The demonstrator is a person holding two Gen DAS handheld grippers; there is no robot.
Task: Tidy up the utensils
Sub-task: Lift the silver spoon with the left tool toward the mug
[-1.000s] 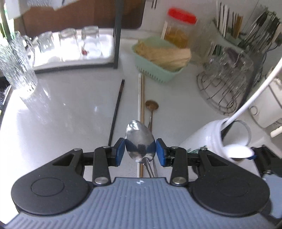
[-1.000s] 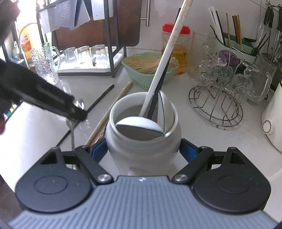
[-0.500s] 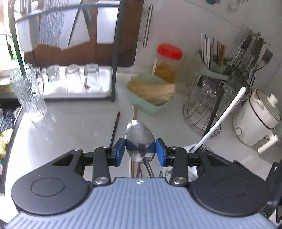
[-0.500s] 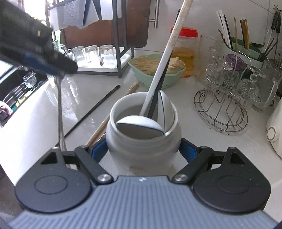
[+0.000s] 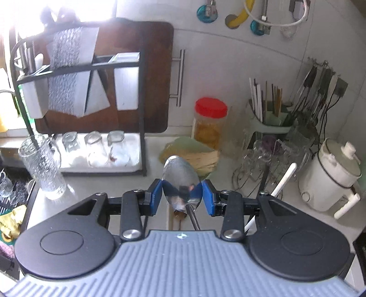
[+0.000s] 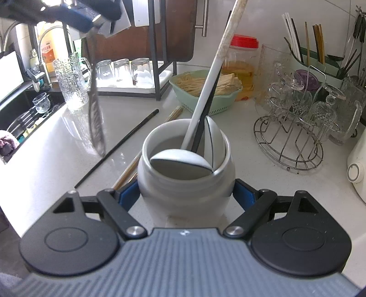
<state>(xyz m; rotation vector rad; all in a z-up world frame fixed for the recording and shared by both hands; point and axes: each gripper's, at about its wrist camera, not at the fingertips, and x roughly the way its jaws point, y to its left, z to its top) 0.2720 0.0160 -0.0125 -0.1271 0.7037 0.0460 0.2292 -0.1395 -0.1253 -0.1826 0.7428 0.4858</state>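
My left gripper (image 5: pixel 182 194) is shut on the bowl of a steel spoon (image 5: pixel 181 186), held high above the counter. From the right wrist view that spoon (image 6: pixel 96 123) hangs handle-down under the left gripper (image 6: pixel 91 16) at upper left. My right gripper (image 6: pixel 186 198) is shut on a white ceramic utensil jar (image 6: pixel 186 180) standing on the counter. The jar holds a white ladle (image 6: pixel 215 68), a black chopstick and white spoons. A black chopstick (image 6: pixel 119 146) and wooden chopsticks (image 6: pixel 128 169) lie on the counter left of the jar.
A green basket (image 6: pixel 203 91) of dry noodles and a red-lidded jar (image 6: pixel 242 57) stand behind. A wire glass rack (image 6: pixel 295 128) is at right, a white cooker (image 5: pixel 331 180) beyond it. A dish rack with upturned glasses (image 6: pixel 123 70) and a sink (image 6: pixel 25 116) sit left.
My left gripper rose well above the counter with the spoon, its view tilting up to the wall. The right gripper and jar stayed put.
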